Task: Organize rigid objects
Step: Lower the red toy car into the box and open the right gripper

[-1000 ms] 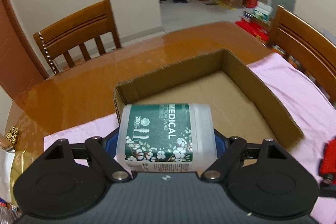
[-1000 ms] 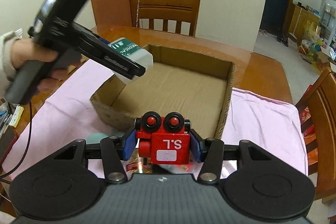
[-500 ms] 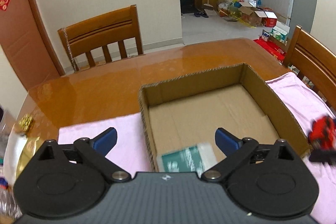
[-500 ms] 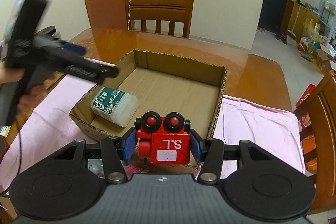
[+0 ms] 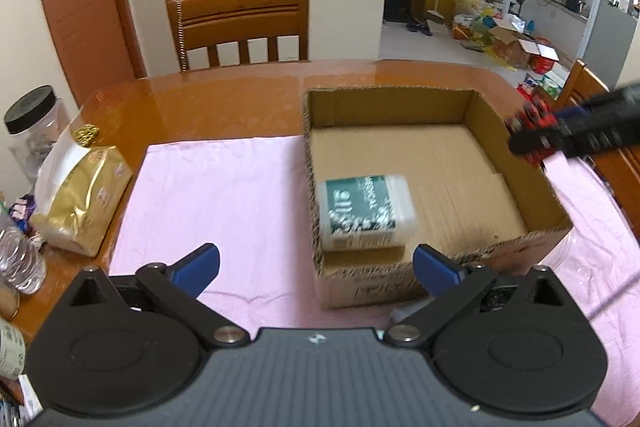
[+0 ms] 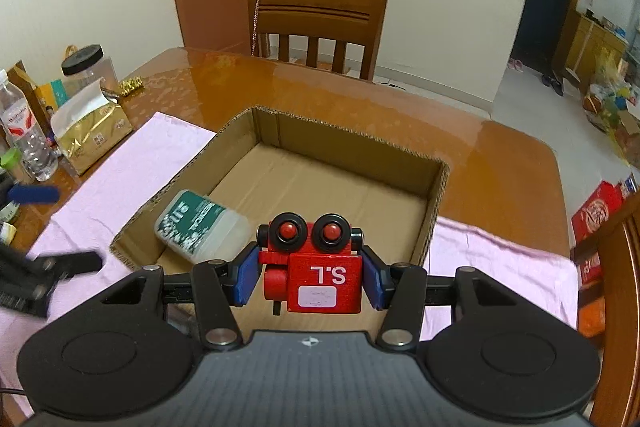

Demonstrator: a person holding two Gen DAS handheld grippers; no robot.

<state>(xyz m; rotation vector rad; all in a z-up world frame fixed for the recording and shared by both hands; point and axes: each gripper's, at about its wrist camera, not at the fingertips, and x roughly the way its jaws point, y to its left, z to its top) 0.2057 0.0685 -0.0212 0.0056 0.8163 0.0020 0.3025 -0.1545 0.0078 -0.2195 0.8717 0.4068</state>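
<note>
Your left gripper (image 5: 316,265) has just opened; it is empty. The swab box (image 5: 362,213) now lies at the 7 o'clock corner of the carton (image 5: 520,167). Your right gripper (image 6: 308,277) clamps the red robot toy (image 6: 316,267), next to go in.

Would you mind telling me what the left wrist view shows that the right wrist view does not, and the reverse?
Only the left wrist view shows the left gripper open and empty, its jaws having just been opening. Only the right wrist view shows the letters on the red toy robot clamped in the right gripper. Both show the cardboard box holding the swab container, the pink cloth and the gold bag.
</note>
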